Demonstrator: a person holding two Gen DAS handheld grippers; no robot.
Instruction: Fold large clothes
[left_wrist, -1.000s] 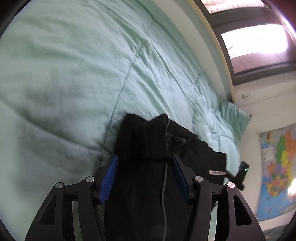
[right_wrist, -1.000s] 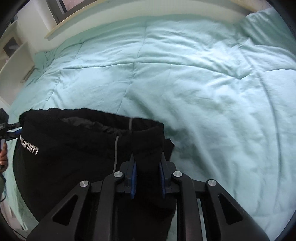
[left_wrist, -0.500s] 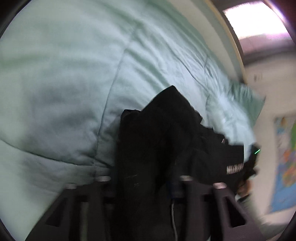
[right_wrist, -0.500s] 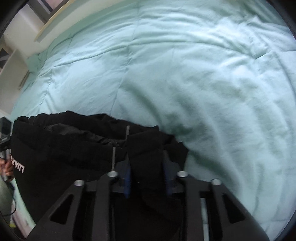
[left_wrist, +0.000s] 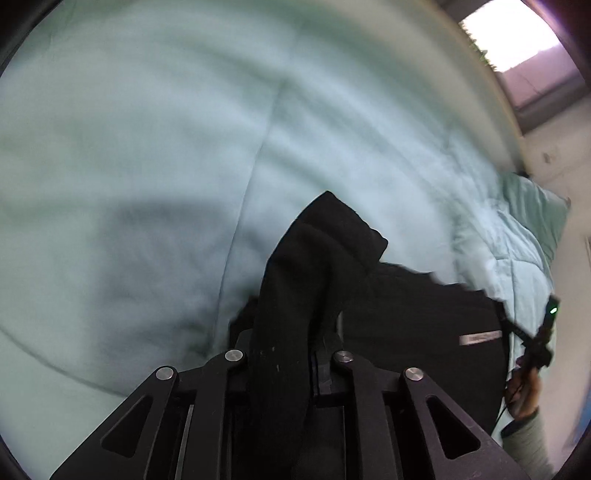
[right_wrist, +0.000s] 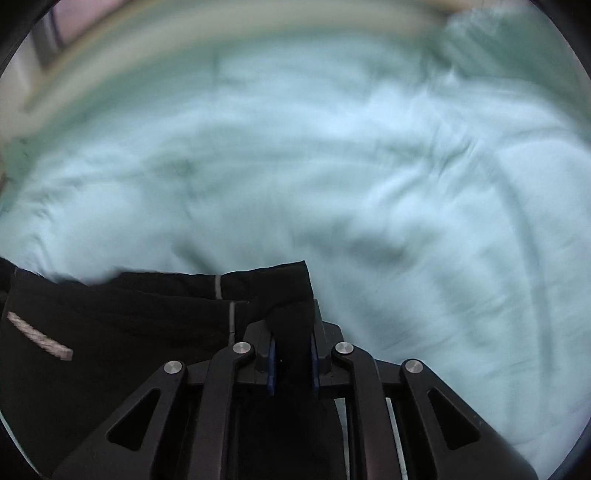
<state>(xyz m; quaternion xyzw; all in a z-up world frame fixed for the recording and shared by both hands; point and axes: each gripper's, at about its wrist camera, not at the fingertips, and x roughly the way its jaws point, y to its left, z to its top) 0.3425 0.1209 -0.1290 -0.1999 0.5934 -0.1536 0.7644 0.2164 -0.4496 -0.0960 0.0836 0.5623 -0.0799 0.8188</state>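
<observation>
A black garment (left_wrist: 406, 314) with a grey stripe and a white logo patch hangs between my two grippers above a pale green quilt (left_wrist: 147, 147). My left gripper (left_wrist: 288, 354) is shut on a thick bunched edge of the garment, which hides the pads. My right gripper (right_wrist: 291, 362) is shut on the other edge of the garment (right_wrist: 129, 332); its blue pads (right_wrist: 272, 365) press the cloth. The garment stretches to the left in the right wrist view. The other gripper with a green light (left_wrist: 550, 314) shows at the far right of the left wrist view.
The quilt (right_wrist: 369, 166) covers the bed in both views. A green pillow (left_wrist: 535, 210) lies at the bed's far end by the wall. A window (left_wrist: 517, 44) is beyond the bed. Both views are motion-blurred.
My left gripper went from open around the garment to shut on it. Both grippers have swung, pulling the garment's edge taut between them over the quilt.
</observation>
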